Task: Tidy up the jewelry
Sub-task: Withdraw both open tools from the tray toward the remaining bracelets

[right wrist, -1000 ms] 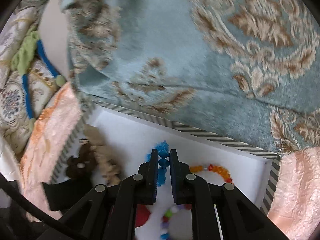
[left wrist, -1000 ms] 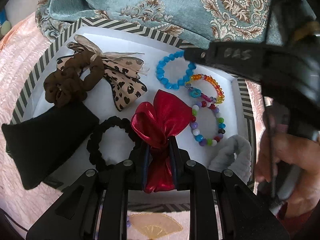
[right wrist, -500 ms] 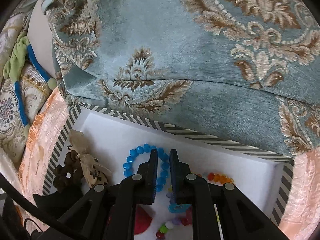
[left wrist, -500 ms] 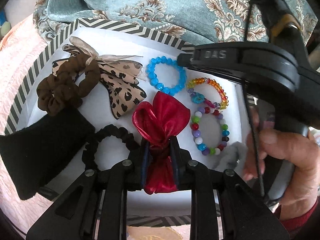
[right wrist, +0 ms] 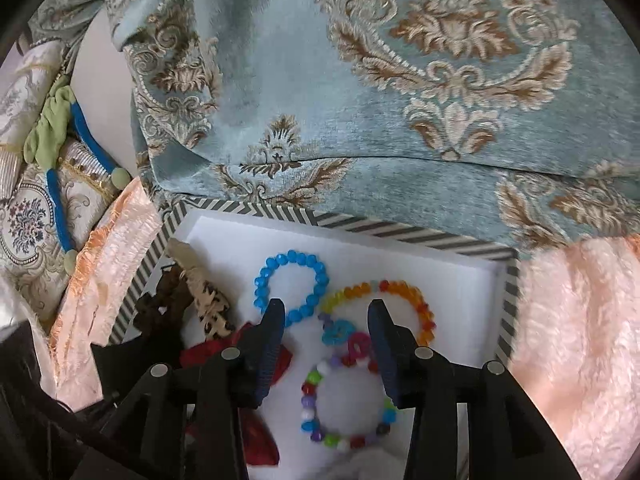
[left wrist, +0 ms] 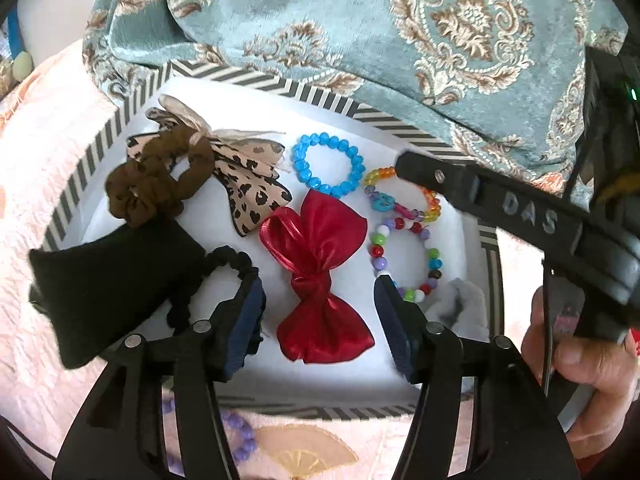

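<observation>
A white tray with a striped rim (left wrist: 256, 78) (right wrist: 400, 232) holds the jewelry. A red satin bow (left wrist: 318, 276) lies flat between the open fingers of my left gripper (left wrist: 318, 292), released. A blue bead bracelet (left wrist: 328, 166) (right wrist: 292, 286) lies at the back, beside an orange-rainbow bracelet (left wrist: 404, 200) (right wrist: 380, 312) and a multicolour bracelet (left wrist: 408, 260) (right wrist: 344, 404). My right gripper (right wrist: 326, 316) (left wrist: 404, 168) is open and empty above the bracelets.
In the tray lie a brown scrunchie (left wrist: 156, 184), a leopard-print bow (left wrist: 248, 176), a black scrunchie (left wrist: 224, 280), a black pouch (left wrist: 108, 288) and a grey-white scrunchie (left wrist: 456, 308). Teal patterned fabric (right wrist: 360, 100) hangs behind. Purple beads (left wrist: 240, 440) lie on the pink cloth in front.
My left gripper has opened and let go of the red bow. My right gripper has let go of the blue bracelet, which now lies in the tray, and has opened.
</observation>
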`<state>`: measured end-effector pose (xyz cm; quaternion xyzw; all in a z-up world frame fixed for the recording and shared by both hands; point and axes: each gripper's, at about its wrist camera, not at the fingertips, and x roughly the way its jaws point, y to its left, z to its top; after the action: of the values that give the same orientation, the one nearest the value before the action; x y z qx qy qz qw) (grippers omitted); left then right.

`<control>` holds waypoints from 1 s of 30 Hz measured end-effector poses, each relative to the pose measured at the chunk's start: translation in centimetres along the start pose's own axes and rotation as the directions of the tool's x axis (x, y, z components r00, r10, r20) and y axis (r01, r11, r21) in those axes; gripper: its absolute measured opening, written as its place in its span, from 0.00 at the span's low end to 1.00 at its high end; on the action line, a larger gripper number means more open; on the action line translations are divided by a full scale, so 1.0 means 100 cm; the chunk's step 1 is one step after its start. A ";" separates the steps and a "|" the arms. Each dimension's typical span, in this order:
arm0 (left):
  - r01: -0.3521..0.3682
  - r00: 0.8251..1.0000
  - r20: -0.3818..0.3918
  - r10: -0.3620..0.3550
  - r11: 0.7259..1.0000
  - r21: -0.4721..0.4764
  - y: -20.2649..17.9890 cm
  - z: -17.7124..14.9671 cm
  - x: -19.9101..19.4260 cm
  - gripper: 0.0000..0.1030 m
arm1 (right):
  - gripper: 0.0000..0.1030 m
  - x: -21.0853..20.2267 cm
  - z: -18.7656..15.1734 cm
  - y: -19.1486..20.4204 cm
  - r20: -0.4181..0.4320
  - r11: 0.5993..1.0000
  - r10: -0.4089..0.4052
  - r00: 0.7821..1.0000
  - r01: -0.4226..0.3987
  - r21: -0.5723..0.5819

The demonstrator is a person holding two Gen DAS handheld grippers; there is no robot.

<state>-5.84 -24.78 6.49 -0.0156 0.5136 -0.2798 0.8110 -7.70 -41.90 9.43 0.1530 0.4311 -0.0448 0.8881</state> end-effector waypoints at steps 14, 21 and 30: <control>-0.032 0.998 0.051 0.033 0.999 -0.011 0.007 -0.012 -0.040 0.64 | 0.44 -0.043 -0.042 0.011 0.014 1.000 -0.021 1.000 0.021 0.008; -0.055 0.995 0.080 0.055 0.998 -0.007 0.013 -0.021 -0.059 0.64 | 0.48 -0.055 -0.058 0.026 0.018 0.999 -0.036 0.999 0.037 -0.015; -0.056 0.994 0.085 0.061 0.996 -0.066 0.050 -0.036 -0.091 0.64 | 0.50 -0.077 -0.090 0.046 0.016 0.999 -0.017 1.000 0.018 -0.041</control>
<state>-9.54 -15.38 10.75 -0.0387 0.4867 -0.2384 0.8395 -18.31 -35.18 11.23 0.1306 0.4264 -0.0449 0.8939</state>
